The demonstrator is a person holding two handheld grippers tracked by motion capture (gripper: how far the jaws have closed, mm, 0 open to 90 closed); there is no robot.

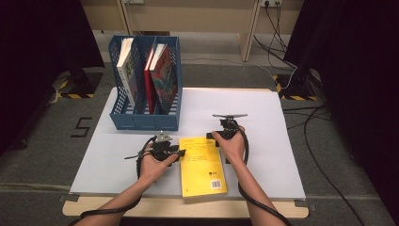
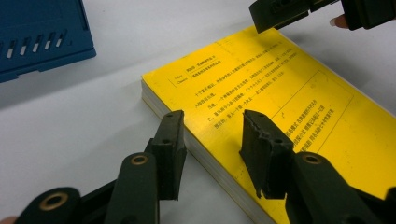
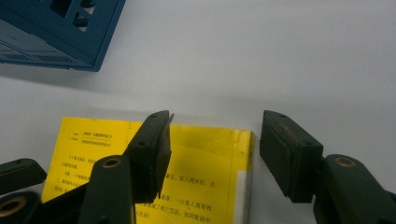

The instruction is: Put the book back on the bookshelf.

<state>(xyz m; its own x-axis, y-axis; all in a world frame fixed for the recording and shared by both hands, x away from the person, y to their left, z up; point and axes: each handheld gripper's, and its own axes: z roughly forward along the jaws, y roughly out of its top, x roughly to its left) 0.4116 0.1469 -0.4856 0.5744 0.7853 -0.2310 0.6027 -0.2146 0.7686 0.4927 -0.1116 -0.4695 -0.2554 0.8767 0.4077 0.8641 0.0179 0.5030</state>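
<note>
Left tongs (image 1: 178, 151) first: jaws parted to a middling gap and straddling the long left edge of the yellow book (image 1: 201, 165), one jaw out over the white tabletop (image 1: 263, 141), the other above the cover. From the left gripper view (image 2: 212, 147) nothing looks pinched yet; the pads sit just off the pages. That book lies flat near the front edge of the table, back cover up, barcode toward the person. Moving across, the right tongs (image 1: 217, 136) hover at the book's far right corner, jaws spread wide, and in the right gripper view (image 3: 215, 149) the corner sits between them, untouched. Up at the back left stands the blue file rack (image 1: 146, 120), with a white-spined book (image 1: 126, 70) in one slot and a red book (image 1: 159, 77) in another. My read: two books are already shelved, this yellow one is next, and the job for it has barely begun. The grip, the lift, the upending and the slotting in all remain.
</note>
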